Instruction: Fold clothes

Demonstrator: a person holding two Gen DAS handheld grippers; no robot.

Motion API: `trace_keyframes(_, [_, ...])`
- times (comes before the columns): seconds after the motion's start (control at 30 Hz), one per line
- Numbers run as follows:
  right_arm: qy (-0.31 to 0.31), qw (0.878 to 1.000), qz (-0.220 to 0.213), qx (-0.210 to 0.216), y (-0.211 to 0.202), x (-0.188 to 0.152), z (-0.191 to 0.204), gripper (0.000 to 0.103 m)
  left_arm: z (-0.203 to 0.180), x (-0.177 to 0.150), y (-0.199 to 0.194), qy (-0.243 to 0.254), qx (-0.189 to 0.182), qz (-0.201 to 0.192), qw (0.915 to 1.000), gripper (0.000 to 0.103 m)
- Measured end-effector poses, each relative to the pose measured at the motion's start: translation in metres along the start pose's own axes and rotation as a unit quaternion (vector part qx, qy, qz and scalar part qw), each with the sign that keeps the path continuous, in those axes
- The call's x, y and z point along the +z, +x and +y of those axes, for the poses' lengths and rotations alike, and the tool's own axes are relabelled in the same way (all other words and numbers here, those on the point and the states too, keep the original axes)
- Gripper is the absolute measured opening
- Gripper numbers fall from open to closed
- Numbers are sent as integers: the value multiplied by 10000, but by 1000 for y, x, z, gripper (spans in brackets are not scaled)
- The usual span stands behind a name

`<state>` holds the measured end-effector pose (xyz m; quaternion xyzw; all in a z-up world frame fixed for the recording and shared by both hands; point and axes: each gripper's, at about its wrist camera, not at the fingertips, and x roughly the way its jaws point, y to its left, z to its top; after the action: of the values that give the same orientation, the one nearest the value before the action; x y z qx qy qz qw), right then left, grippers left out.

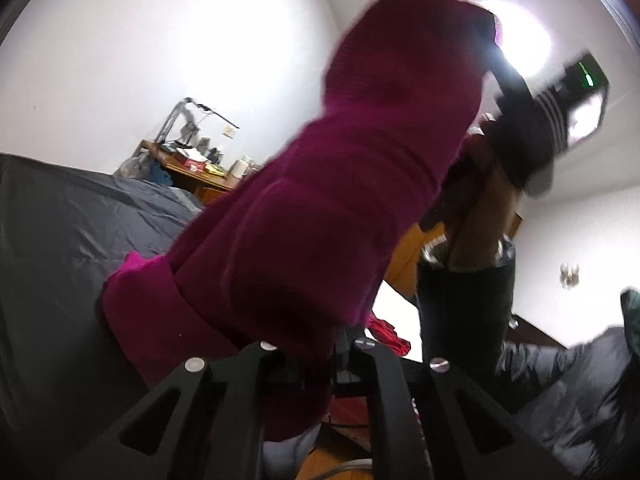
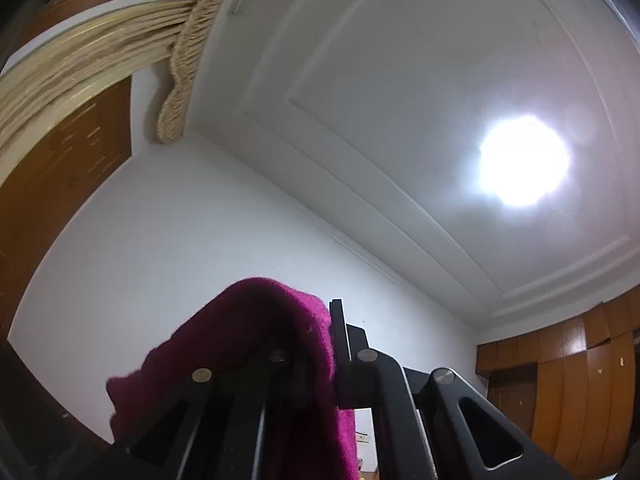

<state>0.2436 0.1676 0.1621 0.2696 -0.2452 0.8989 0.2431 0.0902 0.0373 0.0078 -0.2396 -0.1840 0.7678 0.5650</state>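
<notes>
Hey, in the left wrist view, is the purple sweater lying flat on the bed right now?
No, the purple sweater hangs lifted in the air, stretched from the left gripper up toward the ceiling light, well above the dark bed cover.

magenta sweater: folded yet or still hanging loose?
Hanging, not folded. The magenta sweater stretches in the air from the left gripper up to the right gripper, above the dark bedcover.

A fuzzy, matt magenta knit garment [image 1: 320, 184] hangs from matt black plastic grippers [image 2: 334, 344] with dull metal screws [image 2: 201, 375], over a smooth, faintly shiny dark bedsheet [image 1: 60, 240], near glossy wooden wardrobes [image 2: 580, 380] and pleated cream cloth curtains [image 2: 80, 68].
</notes>
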Motion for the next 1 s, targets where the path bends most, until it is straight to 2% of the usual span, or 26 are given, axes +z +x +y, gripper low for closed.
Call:
trace_keyframes(0.1, [60,9995,254,-153,13,-9,-5,6,5,21,-29,21,697,-606,9957,8])
trace_keyframes(0.2, [181,9973,662,-274,24,-28,-22,6,2,47,-77,73,1110,-1428,9835,8])
trace_keyframes(0.3, [239,9948,954,-267,29,-43,-31,6,-24,63,-97,576,1503,-1738,9715,8])
trace_keyframes(0.33, [226,9946,982,-256,30,-44,-31,6,-38,67,-104,784,1766,-1851,9635,8])
trace_keyframes(0.43, [314,9951,919,-207,33,-38,-31,6,-88,84,-128,1576,2440,-2531,9228,7])
trace_keyframes(0.53, [658,9942,836,-177,32,-28,-42,6,-147,94,-150,2392,2877,-3249,8686,8])
trace_keyframes(0.57, [759,9937,801,-198,30,-24,-45,6,-161,94,-152,2590,2893,-3351,8585,8])
trace_keyframes(0.63, [935,9926,716,-296,25,-20,-52,6,-187,92,-154,2941,2844,-3470,8439,8])
trace_keyframes(0.67, [1029,9918,674,-349,22,-18,-56,6,-193,90,-152,3009,2788,-3409,8459,9])
trace_keyframes(0.73, [1164,9898,721,-383,20,-17,-62,6,-201,84,-147,3074,2655,-3213,8554,11])
trace_keyframes(0.77, [1218,9888,776,-382,21,-18,-64,6,-200,80,-139,3050,2669,-2992,8638,11])
trace_keyframes(0.9, [1300,9854,1067,-260,26,-26,-65,6,-161,48,-94,2681,2734,-1863,9048,11])
trace_keyframes(1.0, [1243,9859,1123,-54,25,-25,-55,6,-123,12,-57,2081,2471,-1110,9398,11])
